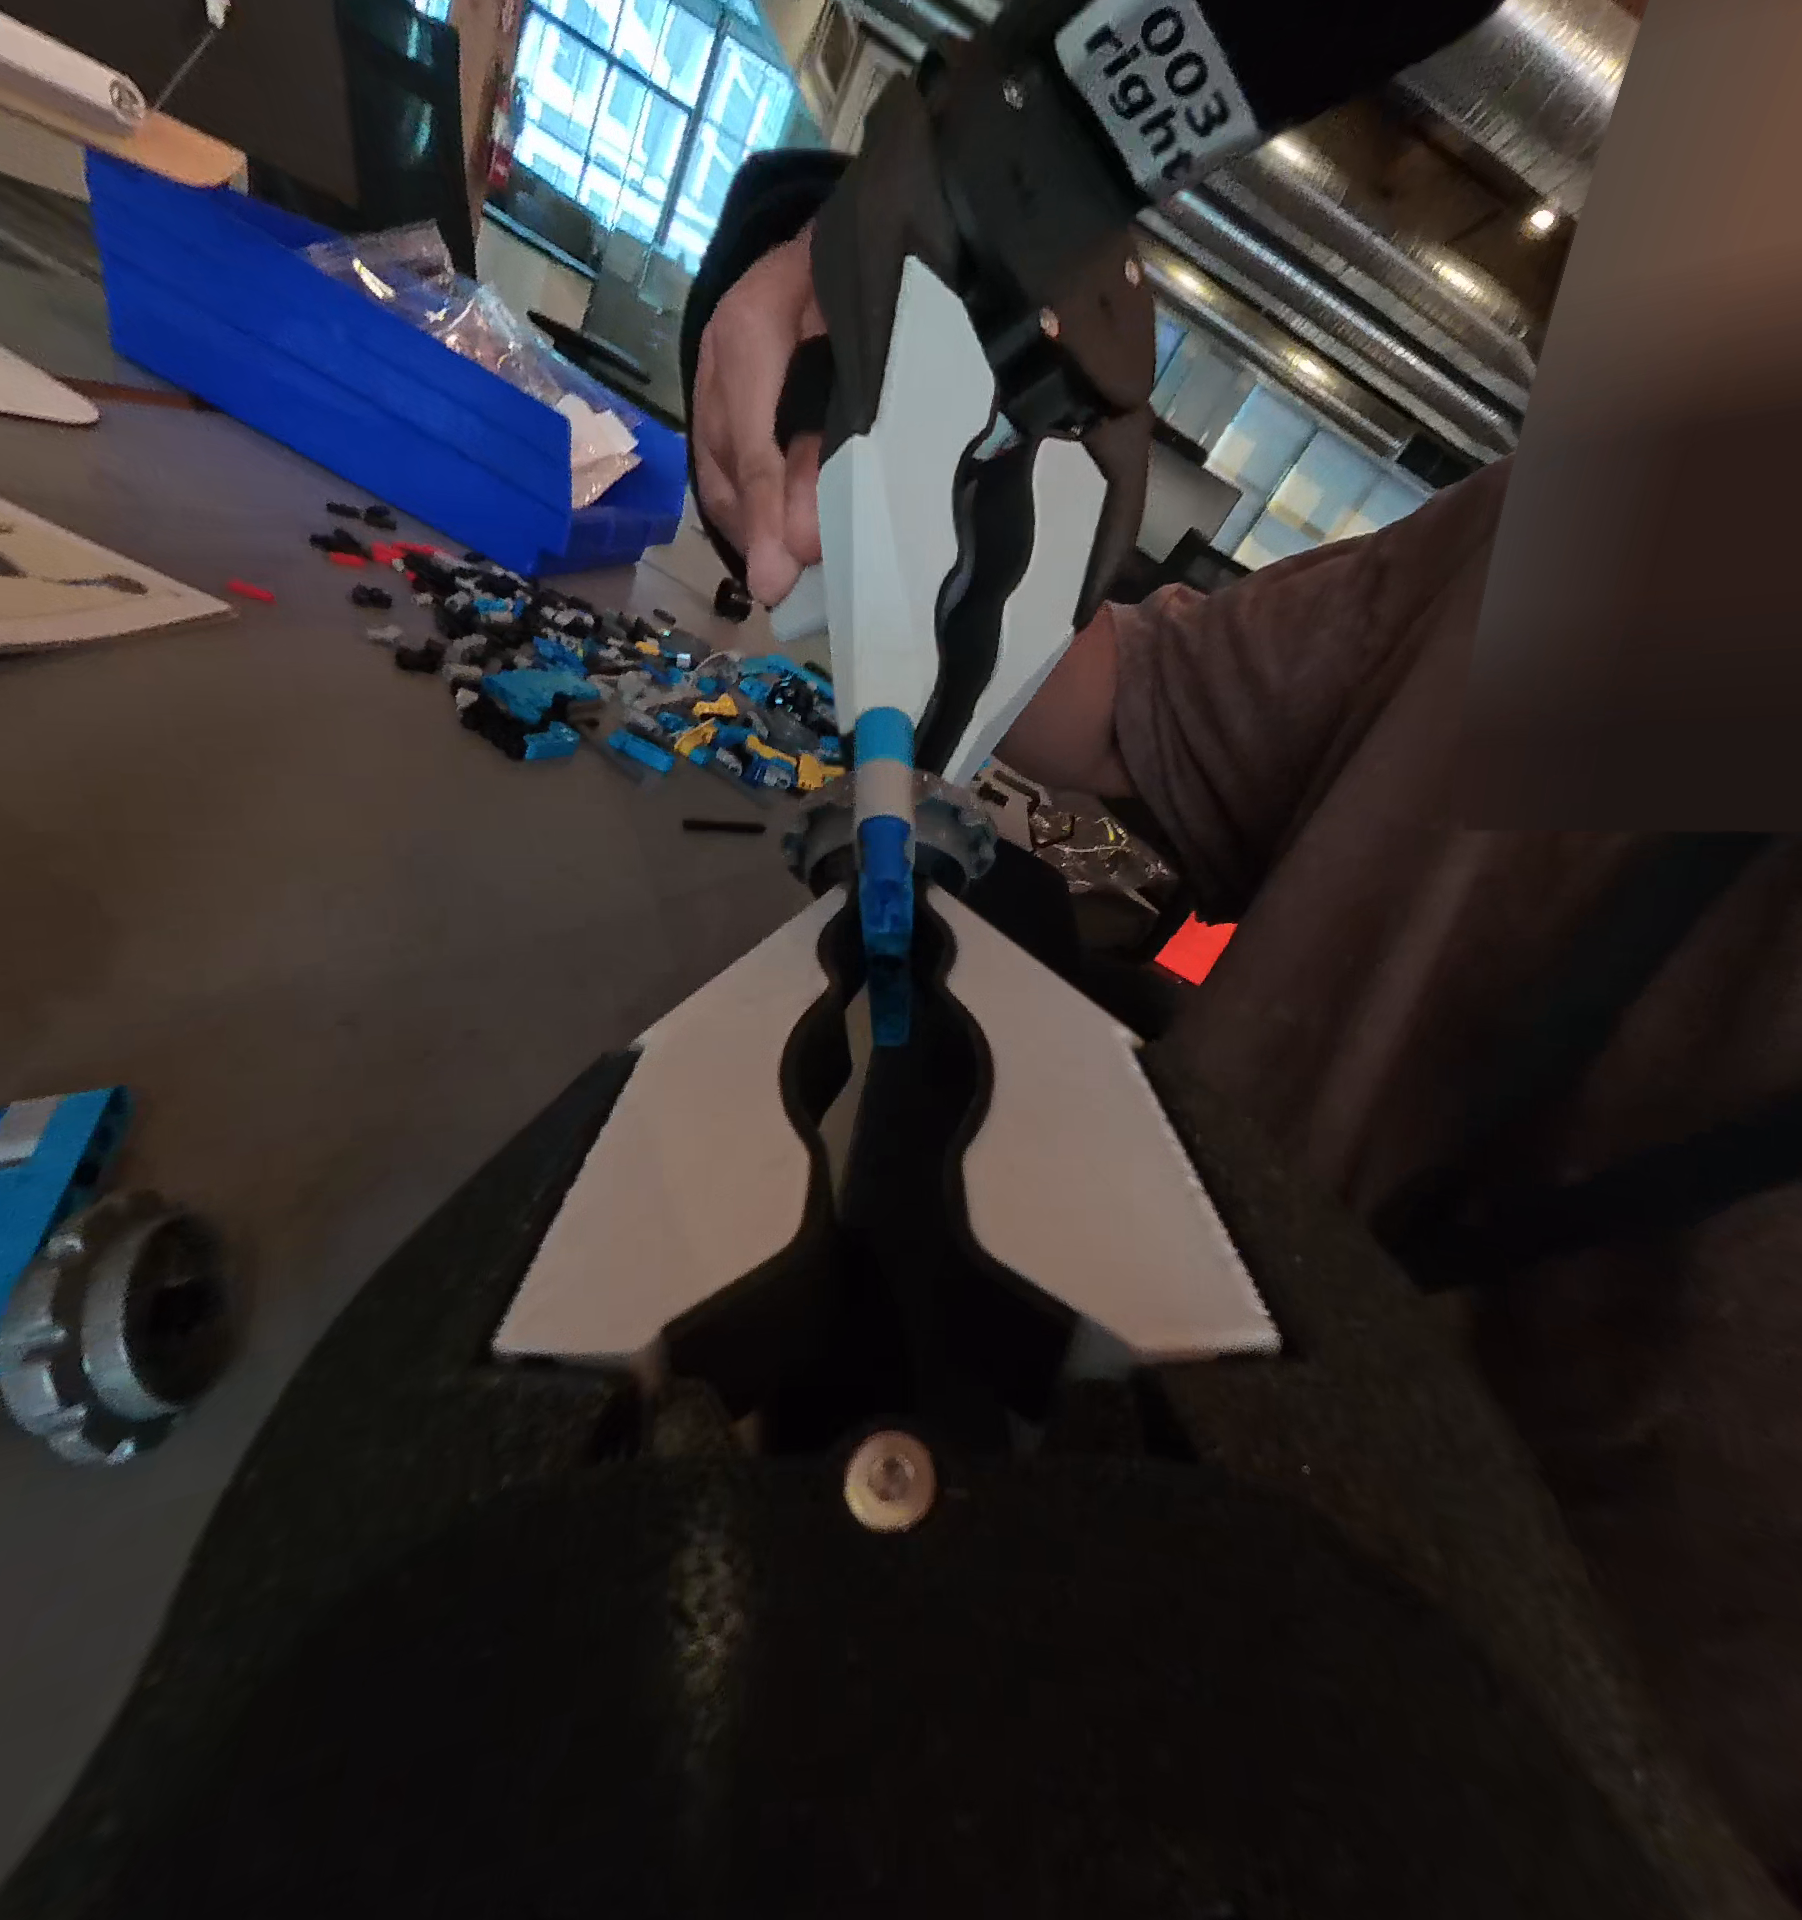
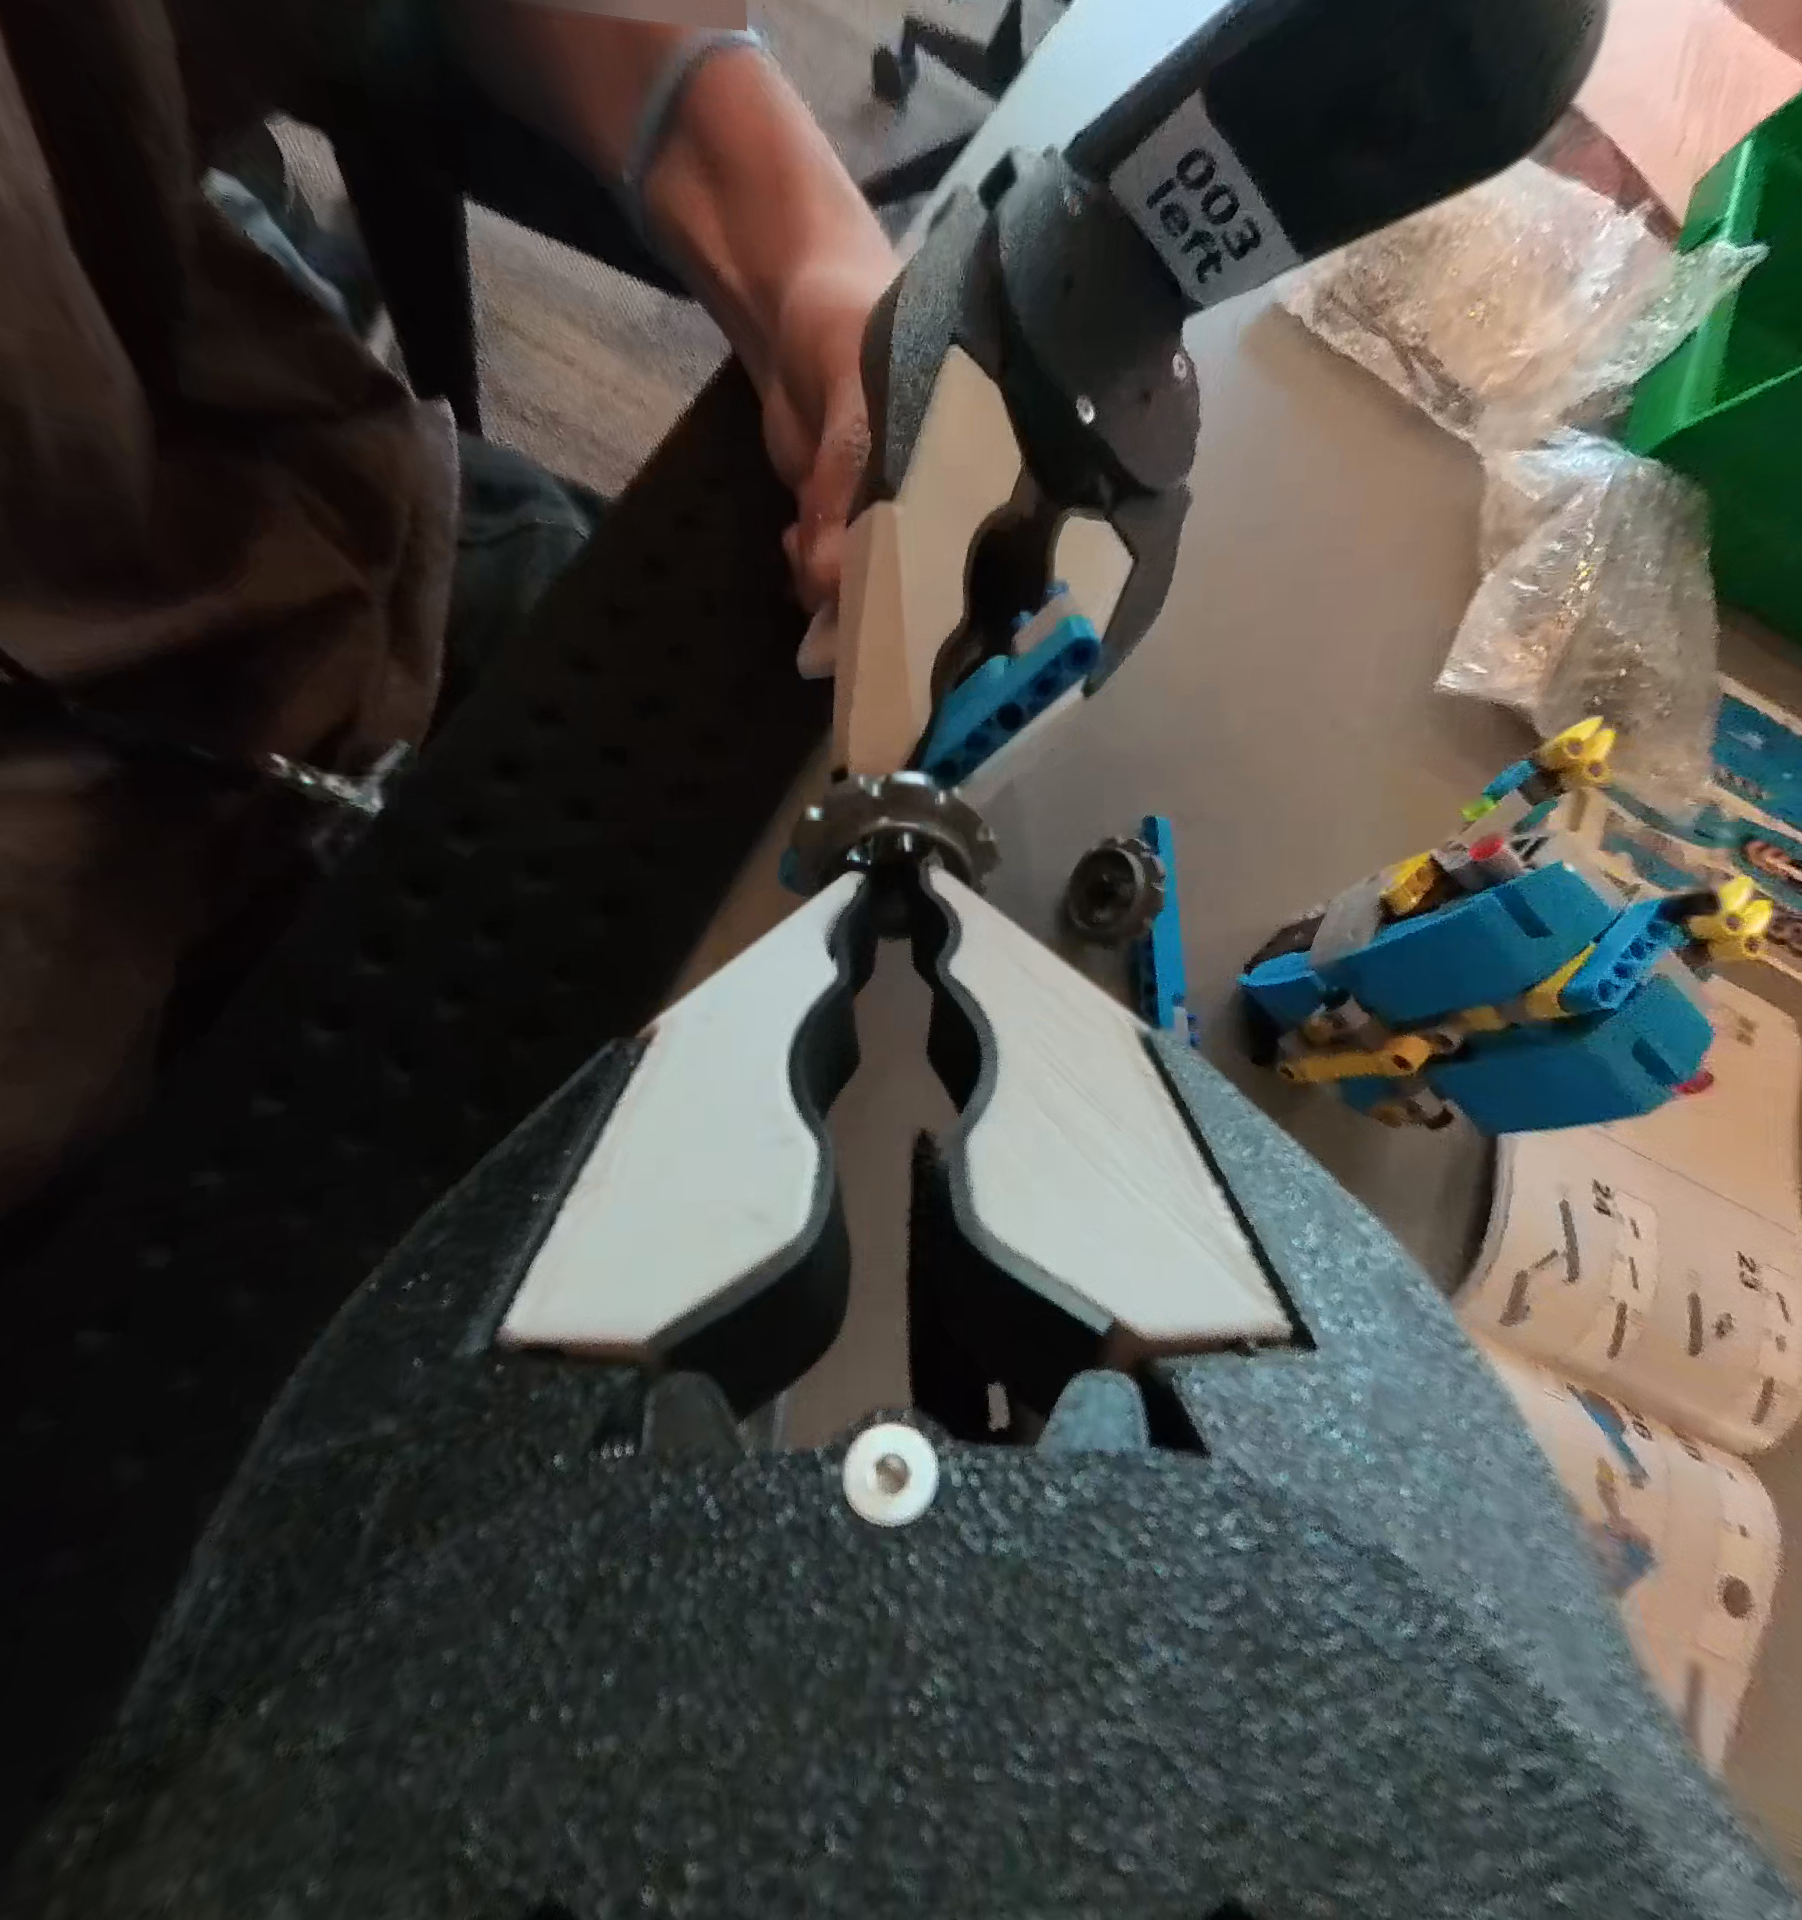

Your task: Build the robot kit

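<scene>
My left gripper (image 1: 884, 914) is shut on a blue toy beam (image 1: 889, 987), seen edge-on between its white fingers. A grey gear wheel (image 1: 954, 831) sits at the beam's far end. My right gripper (image 1: 918, 748) comes down from above, and its tips meet the gear end. In the right wrist view my right gripper (image 2: 892, 883) is shut on the centre of the gear wheel (image 2: 892, 821). Beyond it, the left gripper (image 2: 938, 764) holds the blue beam (image 2: 990, 696). The assembly is held above the table's near edge.
A second blue beam with a grey gear (image 1: 66, 1278) lies on the table, also visible in the right wrist view (image 2: 1136, 914). Nearby are a pile of small pieces (image 1: 616, 675), a blue bin (image 1: 357, 364), a blue-yellow model (image 2: 1479, 997), a booklet (image 2: 1655, 1278), plastic bags (image 2: 1583, 582) and a green bin (image 2: 1770, 364). Less than 4 cm separates the two grippers' tips.
</scene>
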The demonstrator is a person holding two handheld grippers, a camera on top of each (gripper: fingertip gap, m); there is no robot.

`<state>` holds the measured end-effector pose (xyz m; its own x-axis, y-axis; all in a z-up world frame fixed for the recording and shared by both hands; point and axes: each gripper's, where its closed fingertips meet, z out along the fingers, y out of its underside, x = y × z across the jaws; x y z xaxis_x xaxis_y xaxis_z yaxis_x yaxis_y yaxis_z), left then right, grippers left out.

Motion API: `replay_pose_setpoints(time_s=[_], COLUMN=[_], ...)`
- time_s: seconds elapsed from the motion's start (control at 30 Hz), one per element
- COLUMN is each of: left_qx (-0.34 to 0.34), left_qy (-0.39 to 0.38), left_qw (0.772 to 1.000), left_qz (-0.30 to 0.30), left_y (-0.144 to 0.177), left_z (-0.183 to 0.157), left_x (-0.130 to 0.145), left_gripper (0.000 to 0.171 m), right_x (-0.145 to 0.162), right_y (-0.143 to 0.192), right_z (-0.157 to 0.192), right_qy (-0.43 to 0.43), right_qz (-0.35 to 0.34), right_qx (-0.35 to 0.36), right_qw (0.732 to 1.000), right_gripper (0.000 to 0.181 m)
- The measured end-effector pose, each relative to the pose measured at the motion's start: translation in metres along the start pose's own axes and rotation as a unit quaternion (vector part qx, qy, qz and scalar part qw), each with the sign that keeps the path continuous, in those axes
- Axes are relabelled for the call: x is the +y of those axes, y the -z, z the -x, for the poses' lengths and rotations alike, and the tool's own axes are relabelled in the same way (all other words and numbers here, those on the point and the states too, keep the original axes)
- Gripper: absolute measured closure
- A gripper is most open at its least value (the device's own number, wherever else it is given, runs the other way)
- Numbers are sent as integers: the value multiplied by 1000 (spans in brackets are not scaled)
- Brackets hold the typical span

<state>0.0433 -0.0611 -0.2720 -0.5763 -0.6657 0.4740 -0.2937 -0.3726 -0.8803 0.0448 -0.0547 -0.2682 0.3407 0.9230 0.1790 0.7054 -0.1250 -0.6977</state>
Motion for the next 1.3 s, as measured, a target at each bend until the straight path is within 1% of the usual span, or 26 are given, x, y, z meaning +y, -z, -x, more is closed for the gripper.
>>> replay_pose_setpoints(time_s=[0.07,0.13,0.23,0.33,0.4,0.5,0.67,0.8,1.0,1.1,1.17,1.2,1.23,1.3], left_qx=[-3,11,20,25,28,30,32,32,24,19,6,5,15,32], left_qy=[2,1,-3,4,8,7,9,5,11,18,39,55,72,100], left_qw=[1000,1000,1000,999,999,999,999,999,999,999,998,997,996,993], left_qz=[3,-7,-15,-26,-31,-35,-36,-32,-35,-42,-51,-56,-59,-53], left_y=[0,1,3,5,6,7,7,6,6,6,6,8,9,9], left_z=[1,-3,-7,-6,-6,-7,-7,-8,-4,-1,7,11,12,12], left_x=[1,-2,-3,-7,-8,-9,-10,-8,-9,-12,-14,-16,-16,-15], left_gripper=[167,166,166,166,166,167,166,166,166,166,165,165,166,166], right_x=[4,-3,-8,-11,-12,-11,-14,-15,-14,-13,-8,-8,-9,-9], right_y=[-2,1,1,2,3,6,12,6,5,6,8,11,15,16], right_z=[0,1,1,-3,-4,-7,-5,-4,-6,-10,-17,-20,-23,-23], right_qy=[-5,-32,-53,-59,-56,-59,-79,-74,-81,-112,-138,-153,-171,-211], right_qz=[-3,-47,-84,-104,-108,-108,-136,-136,-140,-154,-159,-177,-205,-252], right_qx=[-5,-24,-40,-34,-25,-13,-22,-17,-8,-8,13,24,30,16], right_qw=[1000,998,994,992,992,992,987,988,987,982,977,972,963,944], right_gripper=[175,175,175,174,174,167,172,176,177,177,176,169,156,122])
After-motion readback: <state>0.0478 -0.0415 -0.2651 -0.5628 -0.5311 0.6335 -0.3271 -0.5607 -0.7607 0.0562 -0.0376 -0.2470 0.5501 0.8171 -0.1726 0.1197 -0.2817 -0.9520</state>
